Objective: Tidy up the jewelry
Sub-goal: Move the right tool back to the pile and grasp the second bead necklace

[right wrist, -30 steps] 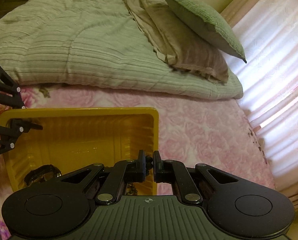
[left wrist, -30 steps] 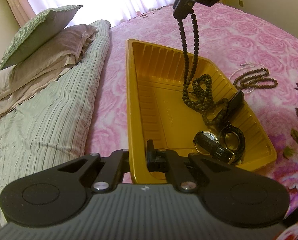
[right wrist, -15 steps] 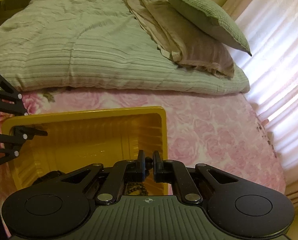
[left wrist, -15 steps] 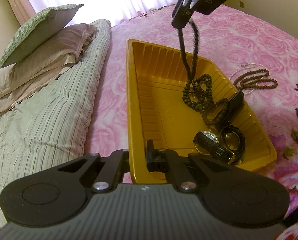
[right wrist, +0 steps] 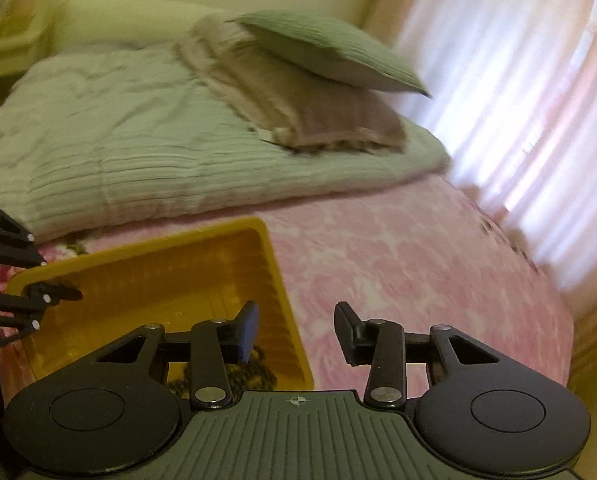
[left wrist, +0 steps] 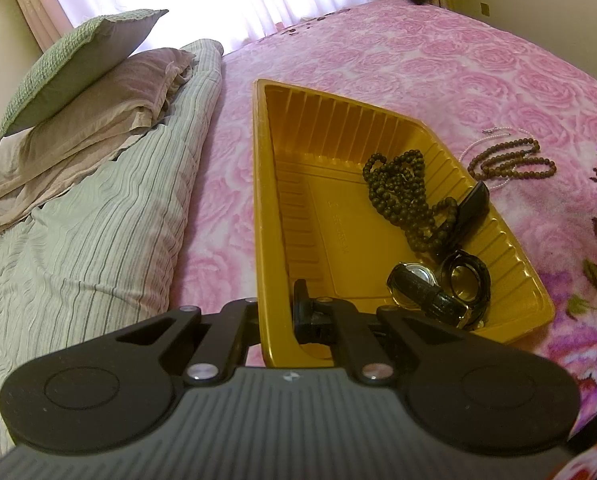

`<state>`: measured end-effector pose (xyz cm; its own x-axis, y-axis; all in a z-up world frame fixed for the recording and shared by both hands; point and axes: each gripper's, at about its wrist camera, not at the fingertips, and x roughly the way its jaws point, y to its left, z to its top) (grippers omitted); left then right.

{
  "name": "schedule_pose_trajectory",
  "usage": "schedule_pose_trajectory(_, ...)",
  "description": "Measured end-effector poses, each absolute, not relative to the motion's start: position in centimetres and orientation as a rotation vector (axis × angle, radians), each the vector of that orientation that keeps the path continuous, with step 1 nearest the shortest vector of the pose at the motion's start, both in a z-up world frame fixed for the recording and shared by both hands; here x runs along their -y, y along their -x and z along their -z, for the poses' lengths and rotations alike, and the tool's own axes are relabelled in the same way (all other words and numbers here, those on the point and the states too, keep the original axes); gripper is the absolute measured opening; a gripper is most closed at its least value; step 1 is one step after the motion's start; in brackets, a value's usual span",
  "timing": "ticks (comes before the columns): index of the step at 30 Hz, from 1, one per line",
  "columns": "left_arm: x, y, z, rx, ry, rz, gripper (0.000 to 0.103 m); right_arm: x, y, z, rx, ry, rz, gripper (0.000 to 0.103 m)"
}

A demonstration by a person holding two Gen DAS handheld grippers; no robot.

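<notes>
Jewelry is seen in the left wrist view gathered inside a yellow ribbed plastic tray (left wrist: 282, 184) set on the bed (left wrist: 438, 64). A dark bead necklace (left wrist: 402, 196) is piled toward the tray's far right side, with a black watch (left wrist: 418, 288) and a round dark case (left wrist: 468, 280) lying nearer the camera. A second brown bead strand (left wrist: 510, 160) is left outside, on the pink rose-patterned bedspread just beyond the tray's right wall. The left tool (left wrist: 276, 312) is clamped on the tray's near rim, one finger outside the wall and one inside. A striped pale-green quilt (left wrist: 90, 240) and stacked pillows (left wrist: 82, 76) are found to the left.

In the right wrist view, which is blurred, the right tool (right wrist: 296, 328) is held with its fingers apart and nothing between them; its jaws have just been opening. It is poised over the tray's corner (right wrist: 270, 280), a few beads (right wrist: 254, 372) being visible beneath. The left tool (right wrist: 54, 294) is seen at the tray's left edge.
</notes>
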<state>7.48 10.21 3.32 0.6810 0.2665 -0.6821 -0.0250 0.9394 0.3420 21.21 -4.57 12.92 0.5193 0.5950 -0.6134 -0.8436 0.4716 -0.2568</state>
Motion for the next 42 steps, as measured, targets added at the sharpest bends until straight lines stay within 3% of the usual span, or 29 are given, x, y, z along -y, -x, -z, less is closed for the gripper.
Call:
schedule_pose_trajectory(17,-10.2,-7.3,-3.4,-0.804,-0.322,-0.165,0.004,21.4,-19.4,-0.7,-0.771,0.012,-0.482,0.042)
schedule_pose_trajectory(29,-10.4,-7.3,-3.4,-0.809,-0.323,-0.159,0.004,21.7,-19.9,2.1,-0.78,-0.086,-0.448,0.042)
schedule_pose_trajectory(42,-10.4,-7.3,-3.4,-0.808,-0.324,-0.16,0.004,19.2,-22.4,4.4,-0.807,-0.032,-0.46,0.023)
